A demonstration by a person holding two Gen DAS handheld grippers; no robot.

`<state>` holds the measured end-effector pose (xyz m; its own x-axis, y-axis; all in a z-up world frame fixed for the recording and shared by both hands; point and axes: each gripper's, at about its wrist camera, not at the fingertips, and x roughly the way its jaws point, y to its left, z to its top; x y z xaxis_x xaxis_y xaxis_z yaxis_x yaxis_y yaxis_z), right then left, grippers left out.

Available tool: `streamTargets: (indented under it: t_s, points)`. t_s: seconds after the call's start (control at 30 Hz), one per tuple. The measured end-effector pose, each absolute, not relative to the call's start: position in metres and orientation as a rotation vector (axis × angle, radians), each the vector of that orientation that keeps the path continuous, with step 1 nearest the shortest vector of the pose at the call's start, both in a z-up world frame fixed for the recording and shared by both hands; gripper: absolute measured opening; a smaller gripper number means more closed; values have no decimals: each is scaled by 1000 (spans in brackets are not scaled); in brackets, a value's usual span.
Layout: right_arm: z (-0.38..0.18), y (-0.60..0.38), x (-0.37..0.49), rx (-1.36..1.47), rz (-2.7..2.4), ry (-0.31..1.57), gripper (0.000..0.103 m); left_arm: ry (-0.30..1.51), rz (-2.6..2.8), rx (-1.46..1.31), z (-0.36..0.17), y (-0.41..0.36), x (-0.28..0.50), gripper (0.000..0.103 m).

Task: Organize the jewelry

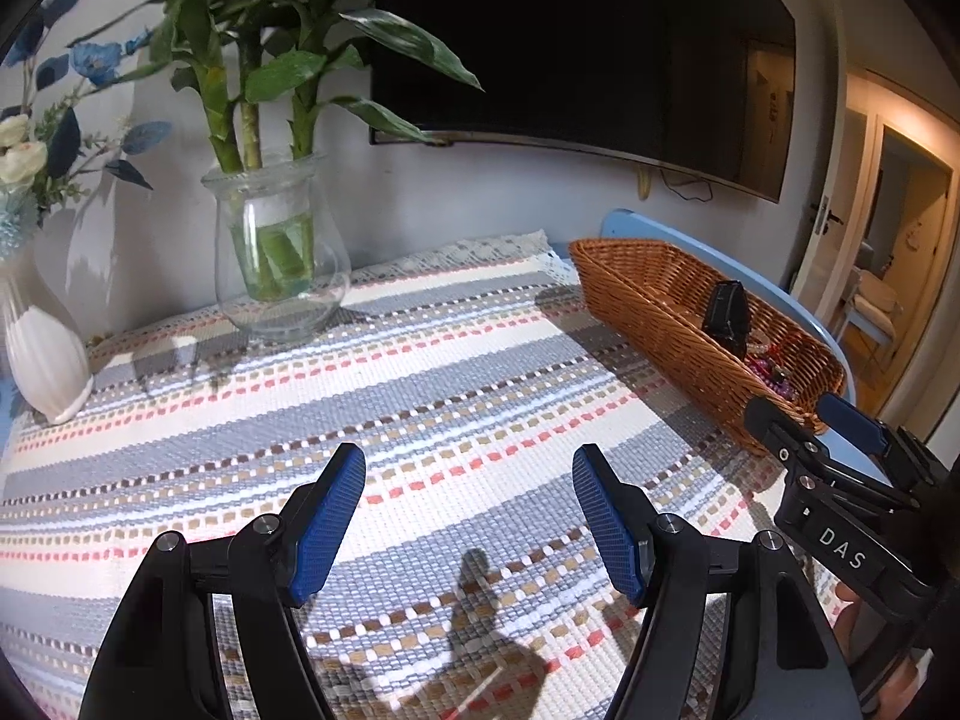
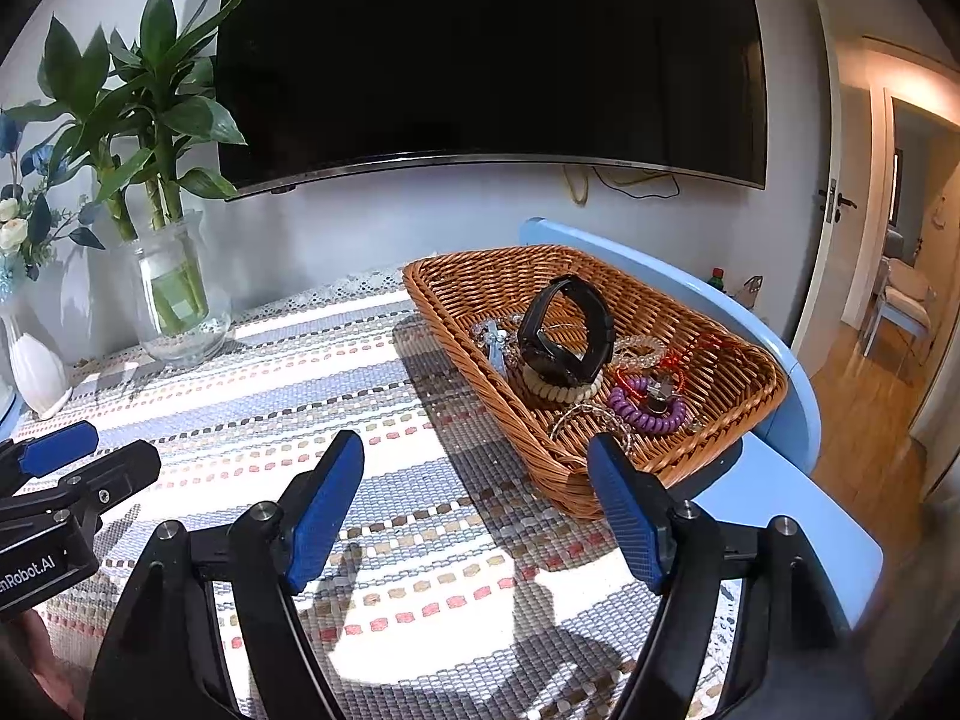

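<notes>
Two hand-held grippers over a desk (image 2: 780, 480) covered by a striped woven cloth (image 1: 420, 372). The left gripper (image 1: 468, 516) hovers above bare cloth, its blue-padded fingers (image 1: 327, 522) spread wide and holding nothing. The right gripper (image 2: 474, 510) likewise has its fingers (image 2: 624, 516) apart and empty, aimed at the near corner of the wicker basket (image 2: 480, 276) at the desk's right edge. All visible jewelry lies gathered in this basket: a black wristwatch (image 2: 567, 330) standing on its strap atop a cream beaded bracelet (image 2: 561, 390), a purple coil bracelet (image 2: 645, 411), a red cord piece (image 2: 690, 354), clear bead strands (image 2: 639, 354) and a small silvery item (image 2: 495, 342), heaped and touching one another. No jewelry shows on the cloth. The arrangement fits either pieces collected into the basket or a heap awaiting sorting; the open fingers suit either release or approach. A glass vase with bamboo stalks (image 1: 279, 246) and a white ribbed vase (image 1: 45, 360) stand well apart at the rear.
</notes>
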<state>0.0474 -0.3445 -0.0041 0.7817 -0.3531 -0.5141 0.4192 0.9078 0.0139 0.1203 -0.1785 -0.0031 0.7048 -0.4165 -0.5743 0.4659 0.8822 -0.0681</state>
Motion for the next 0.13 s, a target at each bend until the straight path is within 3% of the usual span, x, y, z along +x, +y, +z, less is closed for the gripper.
streamTargets:
  t_s: [0.13]
  points:
    - [-5, -345, 48, 130, -414, 533, 79, 587, -459, 83, 0, -175, 120, 73]
